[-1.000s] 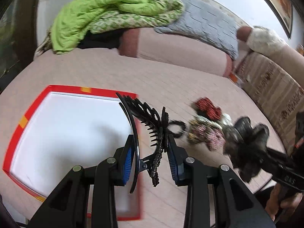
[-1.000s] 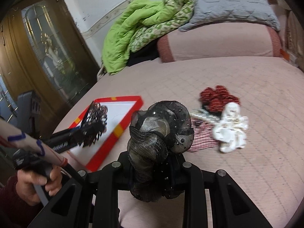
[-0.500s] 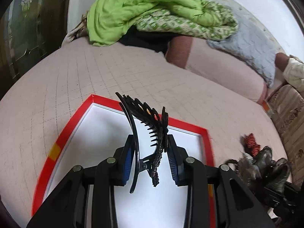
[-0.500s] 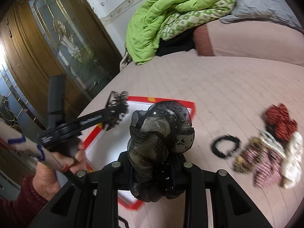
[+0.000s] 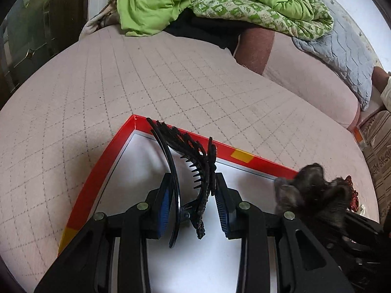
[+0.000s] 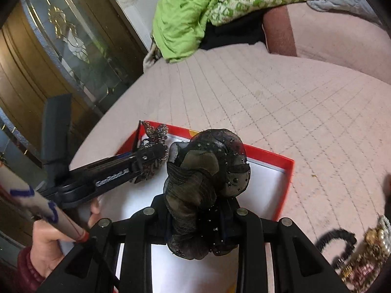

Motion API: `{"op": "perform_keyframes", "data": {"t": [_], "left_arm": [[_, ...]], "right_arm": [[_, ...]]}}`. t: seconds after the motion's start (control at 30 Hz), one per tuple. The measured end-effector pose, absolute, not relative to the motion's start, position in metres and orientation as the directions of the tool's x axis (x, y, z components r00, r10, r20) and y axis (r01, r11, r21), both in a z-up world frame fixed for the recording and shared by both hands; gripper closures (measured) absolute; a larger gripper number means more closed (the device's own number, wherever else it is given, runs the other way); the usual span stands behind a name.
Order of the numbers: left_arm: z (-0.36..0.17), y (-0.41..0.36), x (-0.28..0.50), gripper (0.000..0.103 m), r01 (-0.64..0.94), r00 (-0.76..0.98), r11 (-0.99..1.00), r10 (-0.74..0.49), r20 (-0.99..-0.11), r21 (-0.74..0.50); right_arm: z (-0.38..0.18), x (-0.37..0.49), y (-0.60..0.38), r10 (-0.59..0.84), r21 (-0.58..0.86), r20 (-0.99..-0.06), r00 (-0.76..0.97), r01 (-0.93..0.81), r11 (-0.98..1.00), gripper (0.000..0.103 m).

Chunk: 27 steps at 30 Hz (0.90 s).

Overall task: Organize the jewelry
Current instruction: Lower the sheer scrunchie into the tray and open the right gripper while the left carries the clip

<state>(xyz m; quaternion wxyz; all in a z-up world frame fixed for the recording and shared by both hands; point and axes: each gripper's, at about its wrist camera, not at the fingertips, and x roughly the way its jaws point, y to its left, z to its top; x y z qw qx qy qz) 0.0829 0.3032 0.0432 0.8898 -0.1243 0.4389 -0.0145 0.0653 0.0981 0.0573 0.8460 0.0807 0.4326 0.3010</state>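
Black hair clip (image 5: 193,171) clamped in left tool (image 5: 193,205), long axis pointing forward-up; right tool (image 6: 195,219) clamped on dark scrunchie (image 6: 207,171).

Pointing both claws steeply downward, side by side; left claw (image 5: 193,202) pinching something between its pads, right claw (image 6: 195,222) likewise gripping; hand (image 6: 48,241) grasping the left handle.

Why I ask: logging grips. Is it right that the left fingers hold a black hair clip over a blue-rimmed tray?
Not quite: the tray's rim is red, as the left wrist view shows. The left fingers do hold the black hair clip over it.
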Motion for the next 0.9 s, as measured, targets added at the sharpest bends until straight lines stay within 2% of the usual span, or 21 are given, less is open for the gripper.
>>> {"op": "perform_keyframes", "data": {"t": [0.3,0.37,0.47,0.7,0.9], "left_arm": [[0.036,0.306,0.089,0.068,-0.089,0.608,0.967,-0.136,-0.782,-0.238],[0.036,0.306,0.089,0.061,-0.089,0.605,0.969,-0.130,-0.786,-0.229],[0.037,0.307,0.087,0.052,-0.101,0.612,0.970,-0.116,-0.782,-0.223],[0.043,0.306,0.083,0.052,-0.101,0.630,0.966,-0.122,-0.767,-0.237],[0.052,0.308,0.076,0.051,-0.106,0.668,0.959,-0.127,-0.734,-0.262]], "right_arm": [[0.045,0.081,0.107,0.528,0.353,-0.725,0.442,-0.420,0.836,0.067],[0.042,0.084,0.106,0.519,0.346,-0.730,0.444,-0.415,0.842,0.064],[0.041,0.085,0.105,0.511,0.343,-0.734,0.448,-0.405,0.848,0.054],[0.052,0.074,0.099,0.520,0.332,-0.717,0.464,-0.429,0.840,0.040],[0.063,0.067,0.094,0.540,0.340,-0.693,0.478,-0.444,0.829,0.039]]}}
